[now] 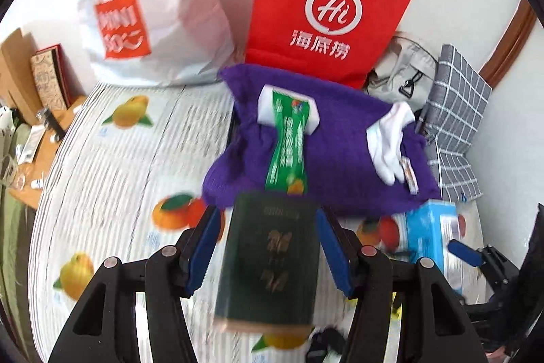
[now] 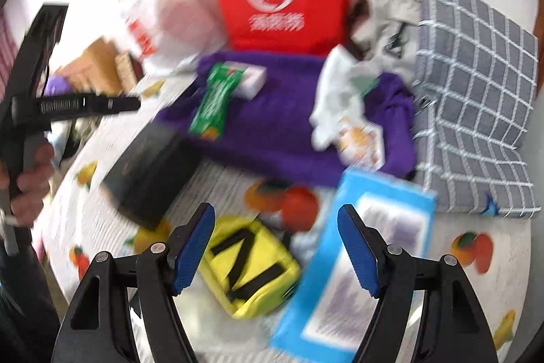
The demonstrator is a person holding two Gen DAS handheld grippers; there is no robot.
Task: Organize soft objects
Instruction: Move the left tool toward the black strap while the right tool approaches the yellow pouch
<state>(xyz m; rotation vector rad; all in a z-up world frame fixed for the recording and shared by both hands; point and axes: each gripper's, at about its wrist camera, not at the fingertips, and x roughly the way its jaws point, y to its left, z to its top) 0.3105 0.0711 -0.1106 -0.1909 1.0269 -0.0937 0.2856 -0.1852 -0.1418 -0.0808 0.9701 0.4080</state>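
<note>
1. Left tongs: half open, holding nothing. The dark green hardback book shows in the gap, w/ slivers of daylight each side. The right wrist view shows it lying flat on the white fruit-print cloth, so it is not gripped.
2. Right tongs: wide, empty. They hang over the yellow fabric pouch w/ black strap, which is seen through the gap toward 6 o'clock.
3. Key relation, my read: the pouch is the soft thing nearest any tongs, and the right hand is much nearer than the left. Its long axis runs approx 10-to-4, so it lies skewed to the pads.
4. Other soft stuff: purple knit cloth at 12 o'clock of both tongs, long axis approx 9-to-3. White fabric glove rests on its 3 o'clock end. Grey checked cushion at 2 o'clock, beside the cloth.
5. Non-soft stuff: green foil sachet lies across a white foam block, both on the purple cloth. Light blue tissue pack is just beside the pouch at 3 o'clock.
6. Counts: pouch 1, purple cloth 1, glove 1, cushion 1, book 1, sachet 1, block 1, tissue pack 1. Bags at 12 o'clock: 2, a red non-woven tote and a white plastic bag.
</note>
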